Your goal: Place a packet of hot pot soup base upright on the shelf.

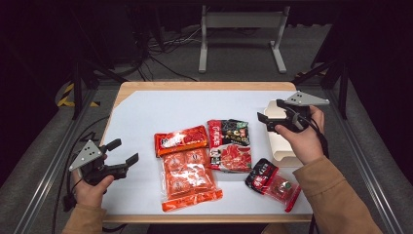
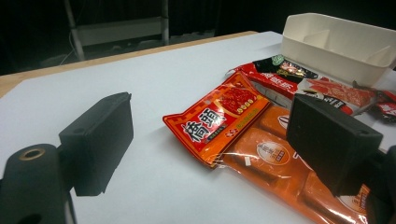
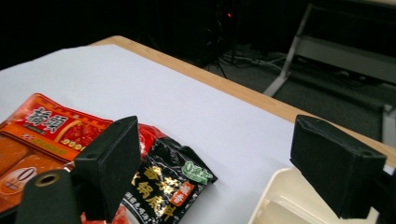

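While both tools hang open and empty in the high view, the left tool sits nearer the orange-red sauce packet, whose long axis runs sideways to its right.

Through the left gripper view, that packet lies ahead-right.

Seen from the right gripper view, the right tool hovers beyond the packet, over the white divided bin.
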`<state>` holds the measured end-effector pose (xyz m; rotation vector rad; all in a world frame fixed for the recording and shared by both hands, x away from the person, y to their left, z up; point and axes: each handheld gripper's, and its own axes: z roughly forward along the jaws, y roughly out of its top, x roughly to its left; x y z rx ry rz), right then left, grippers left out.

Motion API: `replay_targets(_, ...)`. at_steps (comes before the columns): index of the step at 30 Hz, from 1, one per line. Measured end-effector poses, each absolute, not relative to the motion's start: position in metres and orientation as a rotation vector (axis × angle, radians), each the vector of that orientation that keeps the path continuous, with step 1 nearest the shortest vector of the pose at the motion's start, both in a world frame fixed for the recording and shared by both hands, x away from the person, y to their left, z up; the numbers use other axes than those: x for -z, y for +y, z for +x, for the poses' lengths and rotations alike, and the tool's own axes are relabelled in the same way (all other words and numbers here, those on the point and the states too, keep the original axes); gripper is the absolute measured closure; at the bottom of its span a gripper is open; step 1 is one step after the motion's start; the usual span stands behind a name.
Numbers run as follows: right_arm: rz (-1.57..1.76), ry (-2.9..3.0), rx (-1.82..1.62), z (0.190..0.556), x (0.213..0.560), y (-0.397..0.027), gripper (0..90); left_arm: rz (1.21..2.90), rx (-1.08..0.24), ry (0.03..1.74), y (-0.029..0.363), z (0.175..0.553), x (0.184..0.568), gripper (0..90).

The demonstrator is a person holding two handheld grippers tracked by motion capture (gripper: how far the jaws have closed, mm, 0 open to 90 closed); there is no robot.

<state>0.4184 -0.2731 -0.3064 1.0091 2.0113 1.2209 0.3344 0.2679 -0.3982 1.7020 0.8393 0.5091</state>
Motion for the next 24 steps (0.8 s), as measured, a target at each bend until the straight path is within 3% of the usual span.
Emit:
replay_targets(11, 1.069, 2.039, -1.113, 0.437, 0.306, -0.266, 19.5, 1.704, -0.506, 0.843, 0.267, 0.335, 0.399, 15.5)
replay_targets(24, 1.06, 2.135, -1.056, 0.466, 0.322, -0.236, 37.3, 1.718, -0.508, 0.872, 0.274, 0.325, 0.402, 15.5)
